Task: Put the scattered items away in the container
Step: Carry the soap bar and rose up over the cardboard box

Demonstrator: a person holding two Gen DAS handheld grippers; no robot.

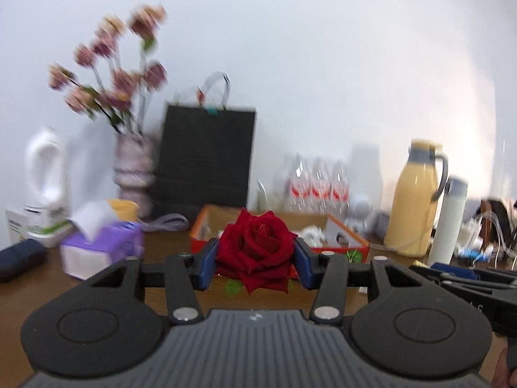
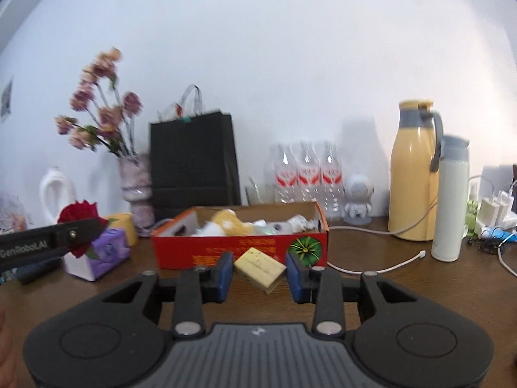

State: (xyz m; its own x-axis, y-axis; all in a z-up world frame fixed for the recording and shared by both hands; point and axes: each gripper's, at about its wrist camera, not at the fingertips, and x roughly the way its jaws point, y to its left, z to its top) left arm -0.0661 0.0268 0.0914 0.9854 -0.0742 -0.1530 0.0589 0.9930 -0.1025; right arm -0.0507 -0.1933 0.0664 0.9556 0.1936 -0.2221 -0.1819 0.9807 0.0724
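My left gripper [image 1: 255,258] is shut on a red rose [image 1: 258,249] and holds it above the brown table, in front of the red cardboard box [image 1: 355,245]. In the right wrist view the rose [image 2: 79,213] shows at the far left in the left gripper [image 2: 82,229]. My right gripper [image 2: 259,276] is open around a yellow sponge block [image 2: 260,268] that lies on the table just in front of the red box [image 2: 239,249]; the pads are apart from the block. The box holds several items, among them a yellow plush.
A purple tissue box [image 2: 100,255], vase of pink flowers [image 2: 135,181], black paper bag [image 2: 194,165], water bottles [image 2: 307,174], astronaut figure [image 2: 357,200], yellow jug [image 2: 415,174], white flask [image 2: 450,200] and a white cable [image 2: 381,268] stand around the box.
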